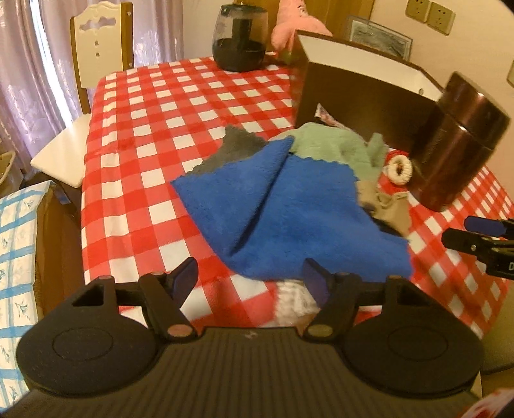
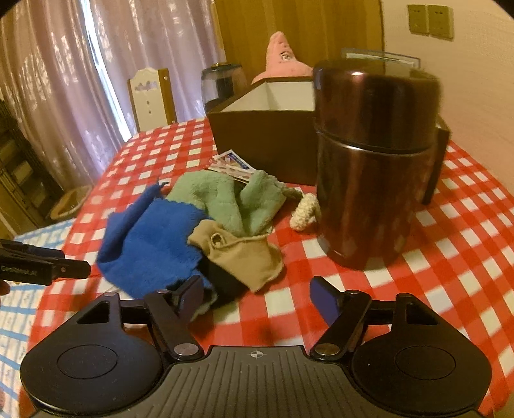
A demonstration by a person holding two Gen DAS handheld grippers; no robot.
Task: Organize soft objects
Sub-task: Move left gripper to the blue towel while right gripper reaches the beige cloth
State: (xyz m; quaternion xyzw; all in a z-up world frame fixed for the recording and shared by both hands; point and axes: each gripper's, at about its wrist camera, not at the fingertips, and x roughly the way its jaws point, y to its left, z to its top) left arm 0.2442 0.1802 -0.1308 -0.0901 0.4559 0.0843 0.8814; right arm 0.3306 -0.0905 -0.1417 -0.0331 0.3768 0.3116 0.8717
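A pile of soft things lies on the red checked tablecloth (image 1: 154, 135): a blue towel (image 1: 289, 209), a green cloth (image 1: 327, 141), a grey cloth (image 1: 234, 148), a beige sock (image 1: 385, 205) and a cream scrunchie (image 1: 400, 170). They also show in the right wrist view: blue towel (image 2: 154, 244), green cloth (image 2: 221, 199), beige sock (image 2: 244, 257), scrunchie (image 2: 305, 209). My left gripper (image 1: 250, 279) is open, just short of the blue towel's near edge. My right gripper (image 2: 260, 295) is open, its left finger beside the towel and sock.
An open brown box (image 1: 353, 93) stands behind the pile, also in the right wrist view (image 2: 266, 135). A dark brown canister (image 2: 376, 160) stands right of the pile. A dark jar (image 1: 239, 38), a pink plush (image 1: 295, 29) and a chair (image 1: 99, 48) are at the far end.
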